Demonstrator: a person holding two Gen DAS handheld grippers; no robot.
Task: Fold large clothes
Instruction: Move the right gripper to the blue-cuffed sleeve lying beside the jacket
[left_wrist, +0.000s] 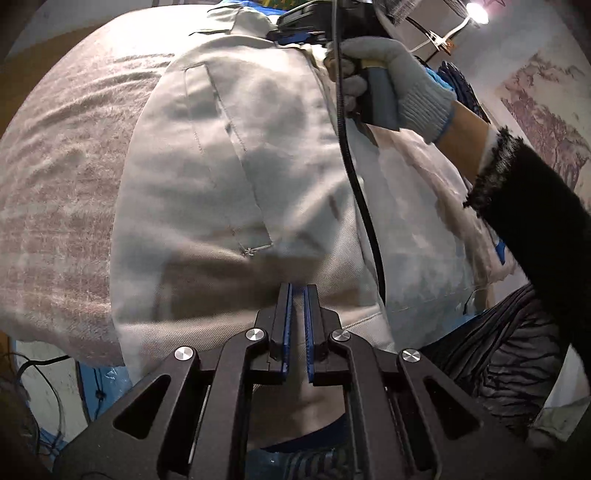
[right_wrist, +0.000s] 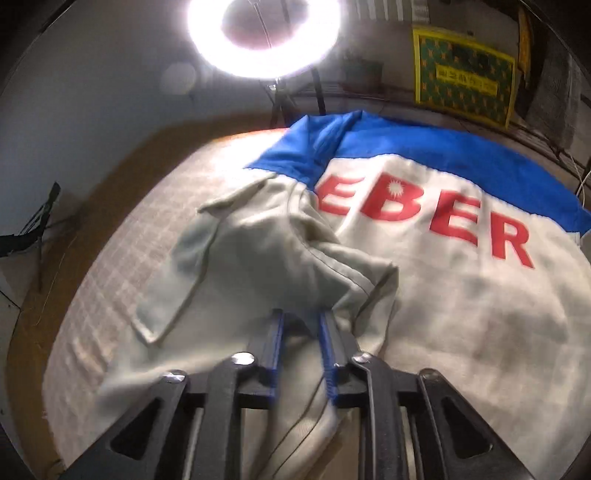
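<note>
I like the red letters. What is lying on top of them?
A folded-over grey sleeve of the jacket lies over the first red letters, hiding them. Only "EBER" shows.

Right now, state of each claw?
Left claw: shut; fabric of the jacket appears pinched at the tips.
Right claw: narrow gap, the jacket's sleeve bunched between the pads; looks gripped.

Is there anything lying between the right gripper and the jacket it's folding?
No. The right gripper already has a gathered fold of the white and blue jacket between its jaws, with nothing else in the way.
</note>
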